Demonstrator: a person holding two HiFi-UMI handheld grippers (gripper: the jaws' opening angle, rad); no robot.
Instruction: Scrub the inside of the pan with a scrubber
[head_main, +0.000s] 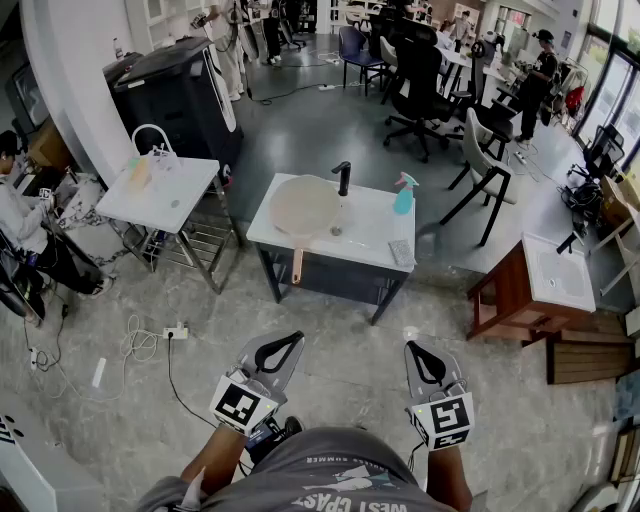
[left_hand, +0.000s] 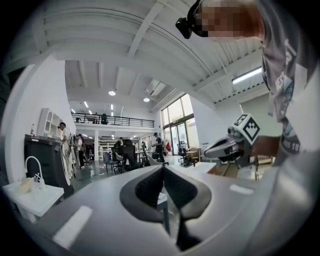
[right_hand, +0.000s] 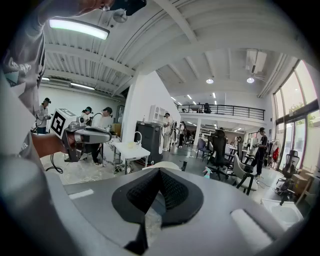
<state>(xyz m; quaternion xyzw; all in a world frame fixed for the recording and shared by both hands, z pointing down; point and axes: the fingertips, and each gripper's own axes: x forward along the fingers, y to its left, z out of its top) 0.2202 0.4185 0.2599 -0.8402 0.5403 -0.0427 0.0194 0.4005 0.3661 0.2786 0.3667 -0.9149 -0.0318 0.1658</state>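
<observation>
Scrubbing hasn't started — left gripper and right gripper both have fingers closed tight on nothing, well short of the bench where the pan lies, so next comes stepping up to take the scrubber — perhaps that grey pad.

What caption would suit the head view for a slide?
Shut and empty, the left gripper and right gripper point toward a white table carrying a pan, faucet and blue spray bottle.
</observation>
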